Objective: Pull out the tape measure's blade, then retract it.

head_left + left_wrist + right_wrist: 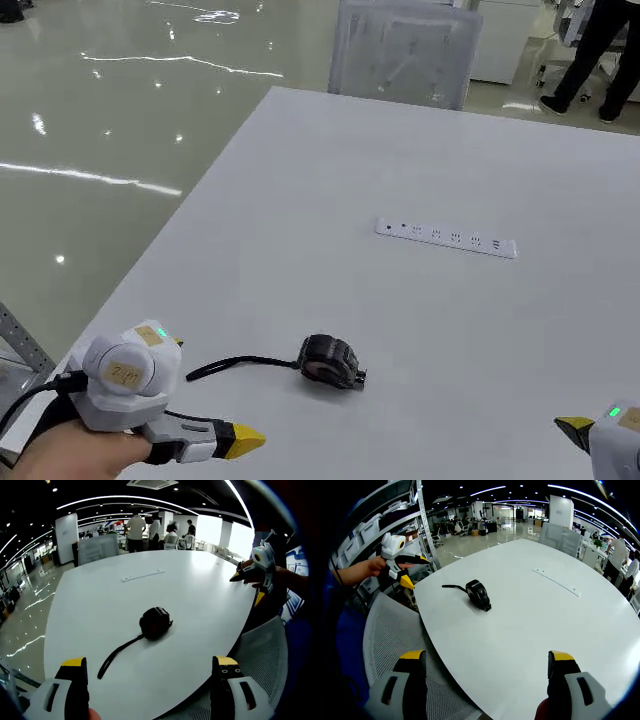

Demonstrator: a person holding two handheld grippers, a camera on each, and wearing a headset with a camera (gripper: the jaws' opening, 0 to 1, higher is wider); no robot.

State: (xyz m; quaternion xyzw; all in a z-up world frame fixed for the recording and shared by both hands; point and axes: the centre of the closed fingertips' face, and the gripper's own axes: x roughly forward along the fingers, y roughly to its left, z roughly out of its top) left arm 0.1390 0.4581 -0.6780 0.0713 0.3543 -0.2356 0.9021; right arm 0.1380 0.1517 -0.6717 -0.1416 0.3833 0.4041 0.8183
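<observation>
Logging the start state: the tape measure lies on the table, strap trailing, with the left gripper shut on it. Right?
No: the left gripper is open, apart from the tape measure, as the left gripper view shows. The rest holds.

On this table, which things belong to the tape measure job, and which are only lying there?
For the job: tape measure, its black strap, left gripper, right gripper, both open.
Lying about: power strip, chair beyond the table.

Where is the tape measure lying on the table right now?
In the head view the tape measure lies on the white table, low and left of centre, nearer the left claw than the power strip.
</observation>
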